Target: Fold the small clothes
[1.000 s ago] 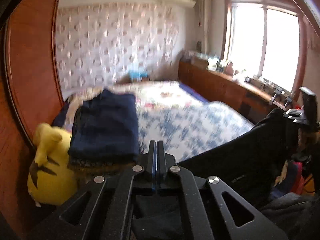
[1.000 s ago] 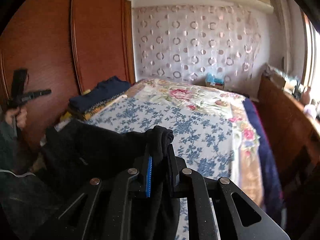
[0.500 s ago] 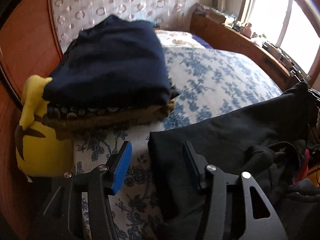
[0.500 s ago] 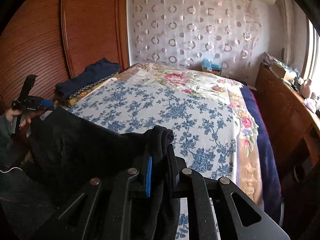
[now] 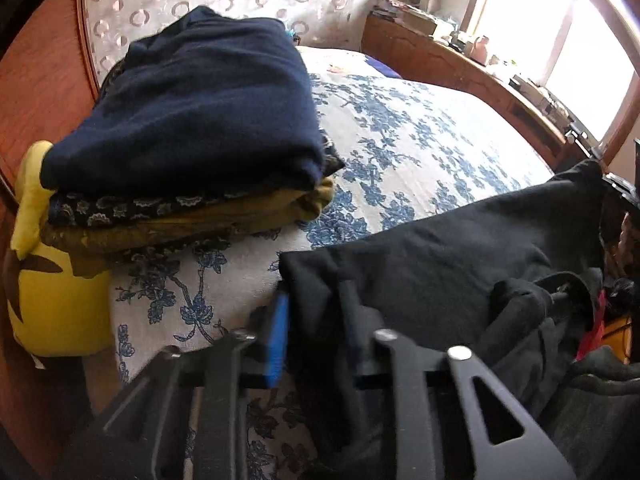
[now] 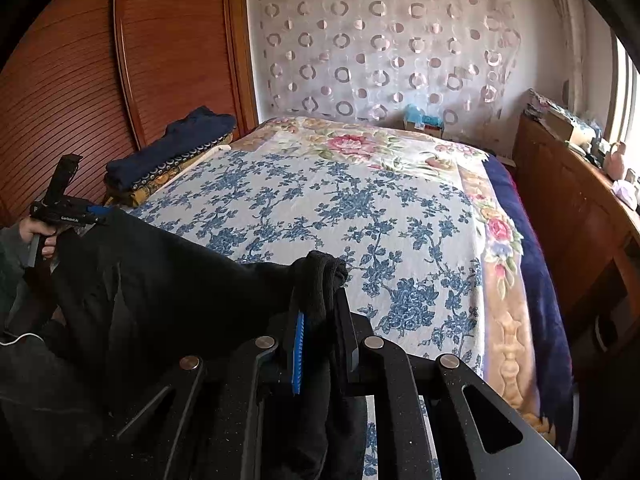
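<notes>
— Since a moment ago the left gripper [image 5: 316, 320] has narrowed around the black garment's [image 5: 440, 248] corner, beside the folded pile [image 5: 192, 120]?
— Seemingly pinching it, though blurred. Right gripper [image 6: 320, 320] stays clenched on the other end, stretching it flat over the bed [image 6: 360, 200].

Two hand-held grippers: the left hand-held gripper [image 5: 316, 320] at 6 o'clock in its own view, the right hand-held gripper [image 6: 320, 320] at 6 o'clock in its own. One black garment [image 5: 440, 248] stretches between them. One bed [image 6: 360, 208] fills the middle. One stack of folded clothes [image 5: 192, 120] lies at 10 o'clock in the left view, showing three layers: one navy, one dark patterned, one mustard. One yellow plush toy [image 5: 52, 300] sits at 9 o'clock. One circle-patterned curtain [image 6: 384, 52] hangs at 12 o'clock. One person's hand [image 6: 38, 234] shows at 9 o'clock in the right view.
</notes>
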Available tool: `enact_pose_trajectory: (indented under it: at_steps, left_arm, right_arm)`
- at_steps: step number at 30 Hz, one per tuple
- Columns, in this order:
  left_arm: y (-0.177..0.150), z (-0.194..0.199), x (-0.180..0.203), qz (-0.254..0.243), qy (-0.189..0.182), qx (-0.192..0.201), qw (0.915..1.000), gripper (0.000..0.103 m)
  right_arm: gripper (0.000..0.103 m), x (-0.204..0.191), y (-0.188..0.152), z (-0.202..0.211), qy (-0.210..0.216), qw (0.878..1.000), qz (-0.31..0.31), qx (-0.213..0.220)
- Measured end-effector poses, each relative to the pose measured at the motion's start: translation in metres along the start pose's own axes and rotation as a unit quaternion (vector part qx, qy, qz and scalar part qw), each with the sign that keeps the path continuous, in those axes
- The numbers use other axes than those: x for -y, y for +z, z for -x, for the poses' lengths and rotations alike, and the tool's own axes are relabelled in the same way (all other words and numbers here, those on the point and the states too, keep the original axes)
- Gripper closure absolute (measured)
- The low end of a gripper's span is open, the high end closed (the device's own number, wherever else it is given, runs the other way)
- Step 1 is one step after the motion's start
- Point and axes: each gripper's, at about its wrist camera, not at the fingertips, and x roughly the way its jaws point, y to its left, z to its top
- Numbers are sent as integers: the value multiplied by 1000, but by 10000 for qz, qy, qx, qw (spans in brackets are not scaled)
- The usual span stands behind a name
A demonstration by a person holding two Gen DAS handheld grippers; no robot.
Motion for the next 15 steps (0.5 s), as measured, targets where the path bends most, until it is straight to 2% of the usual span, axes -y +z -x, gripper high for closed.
enact_pose_trajectory:
  at_steps: [3, 7, 11, 15]
  left_arm:
    - [-1, 4, 11, -130, 218, 56, 9997, 94]
    - [-1, 22, 24, -87, 398, 366, 9985, 95]
    - [-2, 63, 33, 63, 286, 988, 9947, 95]
    - [0, 121, 50, 29, 118, 1718, 9851, 96]
  right_arm:
    - [91, 0, -1, -2, 19, 10000, 25, -7]
    - [91, 1, 0, 1, 24, 10000, 17, 29]
    - [91, 3, 3, 11, 30, 9999, -69, 123]
    - [91, -7, 13, 44, 209, 9991, 43, 370]
